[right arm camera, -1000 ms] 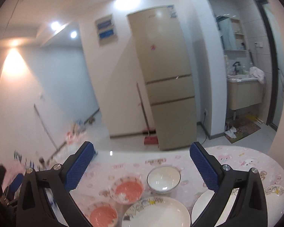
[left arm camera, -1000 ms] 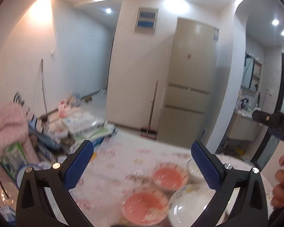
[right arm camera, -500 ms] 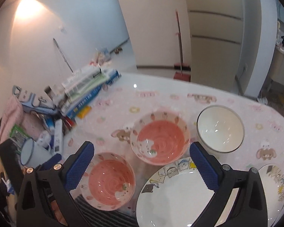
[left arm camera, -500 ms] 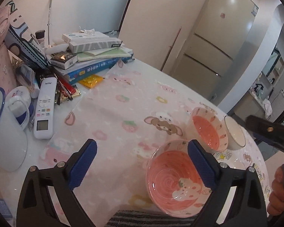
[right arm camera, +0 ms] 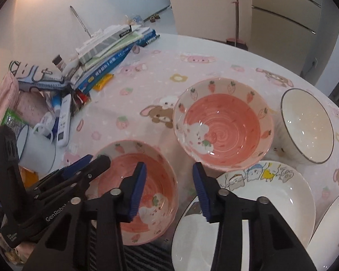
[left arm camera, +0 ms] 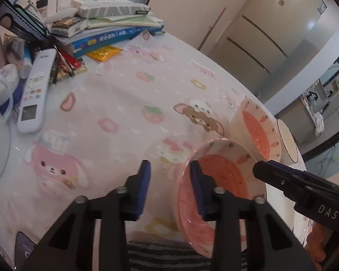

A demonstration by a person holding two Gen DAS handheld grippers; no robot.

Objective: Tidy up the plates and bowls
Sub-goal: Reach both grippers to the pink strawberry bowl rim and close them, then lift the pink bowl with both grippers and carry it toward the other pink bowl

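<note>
Two pink strawberry bowls, a white bowl and cartoon plates stand on the pink tablecloth. Both grippers are at the near pink bowl (left arm camera: 223, 180) (right arm camera: 160, 178). My left gripper (left arm camera: 169, 180) (right arm camera: 97, 158) straddles its left rim, right finger inside the bowl, jaws closing, pads not pressing. My right gripper (right arm camera: 169, 180) (left arm camera: 260, 169) straddles its right rim, left finger over the bowl's inside, jaws also closing without contact. Behind stand the far pink bowl (right arm camera: 223, 124) (left arm camera: 257, 131) and the white bowl (right arm camera: 307, 124) (left arm camera: 287, 142). A large white plate (right arm camera: 260, 194) lies beside the near bowl.
A second plate (right arm camera: 332, 221) shows at the right edge. Stacked books (left arm camera: 106, 29), a white remote (left arm camera: 36, 90) and a white mug (right arm camera: 38, 151) crowd the table's left side. A striped cloth (left arm camera: 158, 255) lies at the near edge. A fridge (left arm camera: 271, 33) stands beyond.
Both grippers dropped from facing the room to pointing down at the table. Their jaws narrowed from wide open and now bracket the near pink bowl's opposite rims.
</note>
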